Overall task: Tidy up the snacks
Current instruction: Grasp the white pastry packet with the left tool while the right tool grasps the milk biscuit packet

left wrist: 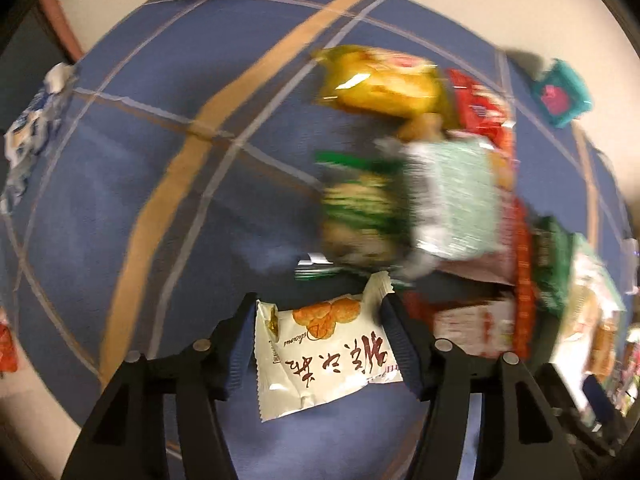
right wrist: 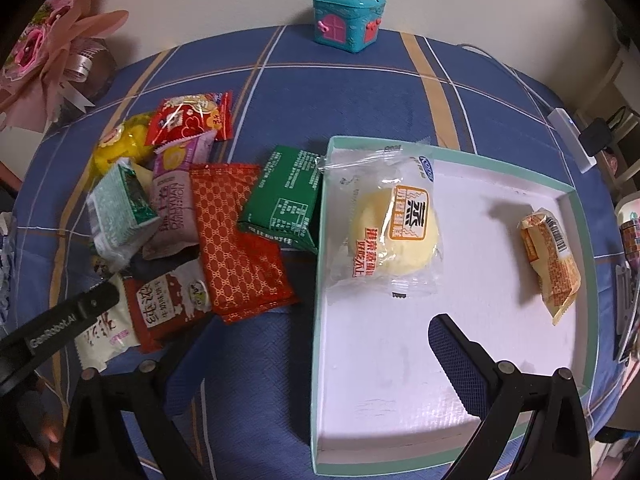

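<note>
Pinching the white cracker packet [left wrist: 324, 354] across its middle, the left tongs [left wrist: 318, 316] hold something light, crinkly, slippery; the right tongs [right wrist: 304, 344] hang spread.

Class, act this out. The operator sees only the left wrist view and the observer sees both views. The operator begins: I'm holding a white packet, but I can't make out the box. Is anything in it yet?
Observer: Yes. The box holds two snacks, a clear-wrapped bun and an orange packet.
Operator: Is the right gripper carrying anything?
Observer: No. The right gripper is open and empty, above the box's near left edge.
Operator: Is anything against the box's side?
Observer: A green packet leans on its outer wall, on the side facing the snack pile.
</note>
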Tool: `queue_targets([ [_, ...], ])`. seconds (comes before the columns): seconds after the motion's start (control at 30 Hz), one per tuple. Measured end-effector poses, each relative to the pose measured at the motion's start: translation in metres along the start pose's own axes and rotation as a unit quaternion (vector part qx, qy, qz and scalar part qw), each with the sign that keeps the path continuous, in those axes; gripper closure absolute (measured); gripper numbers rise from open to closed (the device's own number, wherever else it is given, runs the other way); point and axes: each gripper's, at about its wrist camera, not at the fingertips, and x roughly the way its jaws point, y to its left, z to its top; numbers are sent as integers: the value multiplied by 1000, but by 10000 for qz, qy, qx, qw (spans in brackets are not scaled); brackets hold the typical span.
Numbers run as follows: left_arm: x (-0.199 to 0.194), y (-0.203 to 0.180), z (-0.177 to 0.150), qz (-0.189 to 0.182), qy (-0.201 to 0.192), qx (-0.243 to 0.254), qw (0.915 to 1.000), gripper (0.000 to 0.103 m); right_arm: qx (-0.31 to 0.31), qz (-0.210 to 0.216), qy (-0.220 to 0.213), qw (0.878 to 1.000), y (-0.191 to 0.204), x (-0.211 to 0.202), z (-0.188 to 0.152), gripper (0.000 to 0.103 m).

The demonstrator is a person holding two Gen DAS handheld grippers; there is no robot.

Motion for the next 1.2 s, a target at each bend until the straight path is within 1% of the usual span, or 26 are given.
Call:
queue_targets([
  [0.1, 3, 16, 1, 28, 22, -180, 9998, 39, -35, 75, -34, 10000, 5, -3, 1, 0],
  [0.2, 2, 29, 3, 123, -16, -243, 9996, 39, -140, 218, -94, 9996, 15, -7, 3, 0],
  [0.37, 0, 52, 5, 29, -8, -440, 9990, 36, -400, 629, -169, 9971, 42, -11, 4, 1],
  [0.43, -2, 58, 7, 49, -59, -474, 9988, 34, -526, 774, -184, 9954, 55, -11, 6, 5],
  [0.5, -4, 69, 10, 25, -86, -545, 9985, 34, -660, 833, -202, 9941, 65, -11, 7, 13],
  [0.57, -6, 82, 13, -9, -95, -628, 9980, 33, -740, 942, -202, 9926, 73, -10, 8, 18],
  [0.67, -5, 92, 17, -64, -90, -701, 9975, 33, -827, 1072, -156, 9907, 83, -7, 9, 24],
  [0.8, -1, 106, 21, -205, 0, -758, 9969, 32, -942, 1119, -100, 9892, 91, 0, 10, 25],
  [0.93, 5, 111, 23, -293, 95, -680, 9972, 32, -947, 1126, -31, 9891, 96, 8, 12, 25],
  [1.03, 9, 111, 23, -404, 187, -618, 9971, 31, -928, 952, -9, 9911, 94, 17, 12, 26],
  [1.07, 10, 108, 22, -415, 213, -604, 9971, 31, -875, 959, 15, 9915, 92, 20, 13, 26],
  [1.13, 13, 107, 22, -447, 285, -550, 9971, 24, -853, 984, 12, 9915, 91, 21, 14, 26],
  [1.2, 15, 107, 22, -522, 321, -523, 9967, 22, -930, 945, -29, 9912, 93, 20, 14, 25],
])
